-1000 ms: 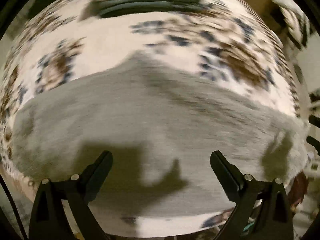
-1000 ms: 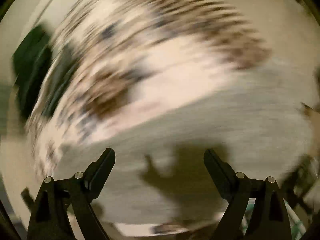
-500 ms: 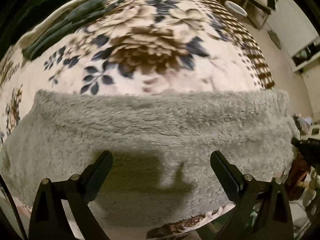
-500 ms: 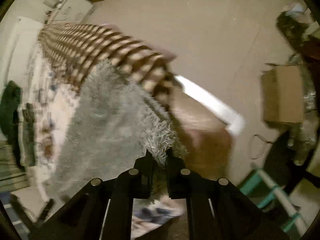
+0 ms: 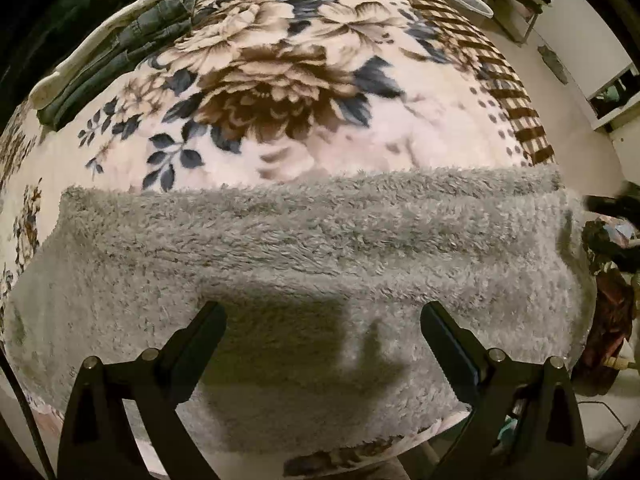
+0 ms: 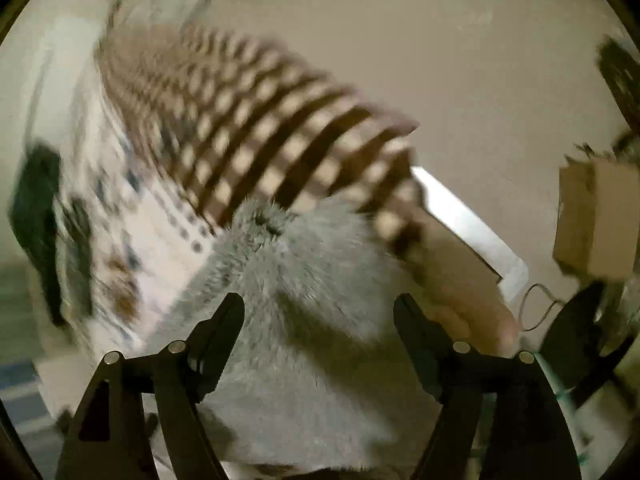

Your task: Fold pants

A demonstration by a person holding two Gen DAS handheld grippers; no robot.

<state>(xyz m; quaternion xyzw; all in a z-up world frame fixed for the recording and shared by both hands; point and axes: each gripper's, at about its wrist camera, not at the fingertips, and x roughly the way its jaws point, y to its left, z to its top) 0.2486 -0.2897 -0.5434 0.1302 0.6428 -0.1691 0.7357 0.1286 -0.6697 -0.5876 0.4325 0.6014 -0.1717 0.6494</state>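
Note:
The grey fluffy pants (image 5: 304, 256) lie folded in a wide band across the near edge of the flowered blanket (image 5: 280, 80). My left gripper (image 5: 322, 320) is open and empty, hovering over the pants' near part. In the right wrist view, blurred by motion, the pants' right end (image 6: 316, 280) lies at the bed's corner. My right gripper (image 6: 318, 314) is open and empty just above that end. Part of the right gripper (image 5: 612, 208) shows at the right edge of the left wrist view.
Dark folded clothes (image 5: 120, 40) lie at the far left of the bed. The blanket's brown checked border (image 6: 280, 128) hangs over the right side. A cardboard box (image 6: 596, 220) and a cable (image 6: 536, 308) are on the floor to the right. A white bowl (image 5: 468, 0) sits beyond the bed.
My right gripper was shut on the pants' right end half a second ago; it has opened and let go. The left gripper has stayed open over the pants.

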